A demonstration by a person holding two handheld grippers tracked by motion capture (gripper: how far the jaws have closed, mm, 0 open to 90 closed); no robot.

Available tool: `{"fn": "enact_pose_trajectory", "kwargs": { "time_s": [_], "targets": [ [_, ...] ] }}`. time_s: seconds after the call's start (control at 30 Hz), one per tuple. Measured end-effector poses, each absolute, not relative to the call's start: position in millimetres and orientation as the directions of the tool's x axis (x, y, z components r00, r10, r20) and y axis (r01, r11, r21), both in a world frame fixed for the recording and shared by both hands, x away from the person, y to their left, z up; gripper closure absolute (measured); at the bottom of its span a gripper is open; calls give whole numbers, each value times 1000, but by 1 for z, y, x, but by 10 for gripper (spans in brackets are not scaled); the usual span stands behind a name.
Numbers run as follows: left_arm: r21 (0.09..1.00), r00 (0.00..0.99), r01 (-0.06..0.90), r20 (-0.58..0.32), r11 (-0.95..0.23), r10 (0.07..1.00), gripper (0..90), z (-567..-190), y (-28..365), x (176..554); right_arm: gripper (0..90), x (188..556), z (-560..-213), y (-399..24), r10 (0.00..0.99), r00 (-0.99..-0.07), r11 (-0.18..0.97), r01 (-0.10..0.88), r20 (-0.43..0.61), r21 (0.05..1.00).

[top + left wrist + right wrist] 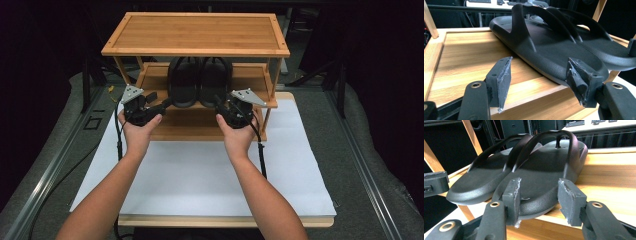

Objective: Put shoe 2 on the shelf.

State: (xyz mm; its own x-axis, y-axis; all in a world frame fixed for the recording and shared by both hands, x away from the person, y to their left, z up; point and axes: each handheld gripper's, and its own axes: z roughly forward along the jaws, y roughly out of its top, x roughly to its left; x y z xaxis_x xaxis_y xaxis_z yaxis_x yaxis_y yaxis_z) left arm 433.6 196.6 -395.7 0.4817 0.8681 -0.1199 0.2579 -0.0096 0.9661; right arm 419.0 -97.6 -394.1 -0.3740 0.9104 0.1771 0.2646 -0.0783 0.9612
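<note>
Both our grippers, left gripper and right gripper, gape at the slippers' heels center-frame; shallow bites may slip off the shelf.

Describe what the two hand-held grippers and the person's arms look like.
Both the left hand-held gripper and the right hand-held gripper are black, each topped by a grey three-cornered plate and trailing a black cable. Their jaws carry worn grey pads and brass-coloured pivot rings. The forearms are bare, without sleeves.

Right gripper at the sandal heel

Its jaws stand apart around the heel of the nearer black sandal, at the wooden shelf's front edge.
</note>
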Motion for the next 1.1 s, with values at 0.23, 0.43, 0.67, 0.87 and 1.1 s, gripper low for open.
{"fn": "enact_pose_trajectory", "kwargs": {
  "time_s": [0.23,0.43,0.67,0.87,1.1],
  "targets": [
    [964,477,266,-117,-17,871,395,-392,197,438,536,421,-395,-93,911,-369,-86,262,182,961],
    [964,471,266,-109,-23,875,413,-392,196,438,535,422,-395,-93,910,-371,-87,265,185,960],
    [963,472,268,-119,-14,873,408,-391,197,438,519,422,-394,-95,906,-386,-73,264,175,962],
    [963,476,266,-107,-28,873,399,-390,196,435,504,418,-392,-100,908,-392,-47,247,145,968],
    [965,474,261,-104,-27,874,399,-387,199,431,499,413,-389,-104,903,-407,-37,249,139,968]
  ]
}}
